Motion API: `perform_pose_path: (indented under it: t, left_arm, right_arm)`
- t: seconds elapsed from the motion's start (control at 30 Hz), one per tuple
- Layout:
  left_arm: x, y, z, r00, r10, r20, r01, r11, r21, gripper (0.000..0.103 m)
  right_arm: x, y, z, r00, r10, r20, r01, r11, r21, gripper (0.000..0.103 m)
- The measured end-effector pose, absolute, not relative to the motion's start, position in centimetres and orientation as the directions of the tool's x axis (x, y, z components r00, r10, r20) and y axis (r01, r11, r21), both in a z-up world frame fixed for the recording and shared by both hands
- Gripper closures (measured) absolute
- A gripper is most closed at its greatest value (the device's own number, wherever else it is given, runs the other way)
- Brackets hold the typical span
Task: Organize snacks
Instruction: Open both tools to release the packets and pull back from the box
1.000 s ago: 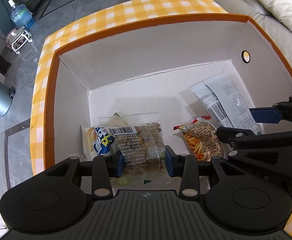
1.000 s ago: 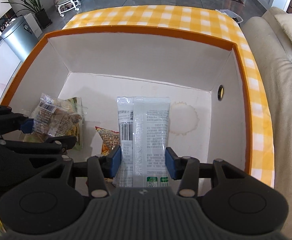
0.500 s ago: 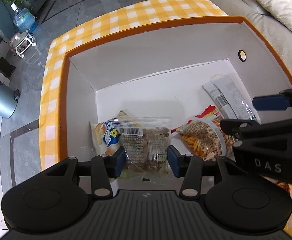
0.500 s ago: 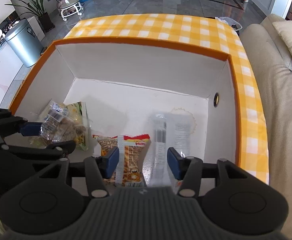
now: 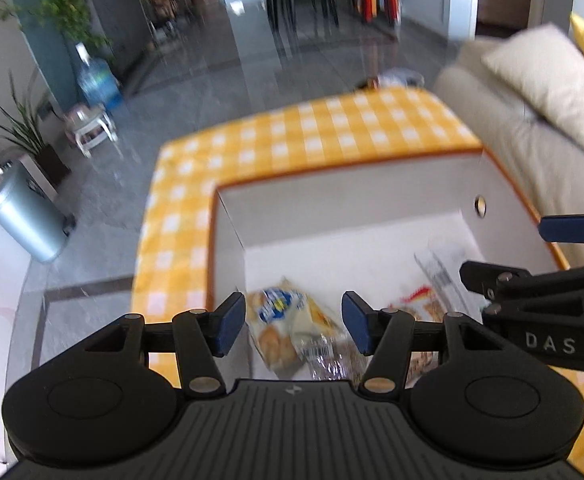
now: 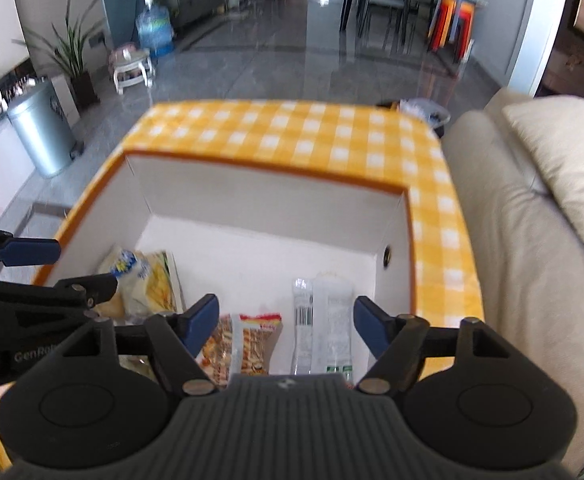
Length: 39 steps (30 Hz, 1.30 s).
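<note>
Both my tools hang above the white box (image 6: 260, 196); the left tool (image 5: 290, 326) and right tool (image 6: 286, 322) are opening, nothing gripped. The biscuit packet (image 5: 280, 320) and clear packet (image 6: 329, 320) lie released on the box floor. Earlier each sat between closer pads; the tools have since lifted.

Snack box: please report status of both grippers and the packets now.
Left gripper, right gripper: jaws opening, nothing held. Snack packets lying in white box. Nothing in the way.
</note>
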State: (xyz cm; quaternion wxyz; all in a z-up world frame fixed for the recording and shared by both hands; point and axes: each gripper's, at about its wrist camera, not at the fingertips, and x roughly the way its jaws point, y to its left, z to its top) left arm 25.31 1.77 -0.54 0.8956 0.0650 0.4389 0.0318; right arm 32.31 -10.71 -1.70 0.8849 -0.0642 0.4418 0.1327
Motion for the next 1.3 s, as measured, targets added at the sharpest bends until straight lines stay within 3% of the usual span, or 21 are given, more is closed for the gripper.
perform_pose_path:
  t: [0.17, 0.63, 0.77, 0.97, 1.3]
  left_arm:
    - [23.1, 1.9, 1.6, 0.704, 0.131, -0.698, -0.043, 0.989, 0.143, 0.033]
    - [14.1, 1.6, 6.2, 0.871, 0.100, -0.481, -0.069, 0.994, 0.081, 0.006]
    - [11.5, 0.9, 6.2, 0.892, 0.109, -0.440, -0.066, 0.991, 0.112, 0.005]
    - [8.6, 0.6, 5.1, 0.888, 0.149, -0.434, -0.100, 0.986, 0.134, 0.005]
    - [5.4, 0.5, 2.3, 0.807, 0.065, -0.587, -0.046, 0.998, 0.048, 0.005]
  right_arm:
    - [29.7, -11.3, 1.2, 0.648, 0.187, -0.739, -0.301, 0.953, -0.023, 0.021]
    - [18.2, -13.7, 6.2, 0.805, 0.253, -0.536, -0.297, 0.955, 0.006, 0.004]
    - [15.2, -14.7, 6.6, 0.818, 0.261, -0.512, -0.287, 0.958, 0.030, 0.004]
    - [10.8, -16.2, 6.4, 0.846, 0.227, -0.483, -0.245, 0.969, 0.025, 0.004]
    - [5.7, -18.3, 4.1, 0.801, 0.225, -0.555, -0.224, 0.972, 0.071, 0.004]
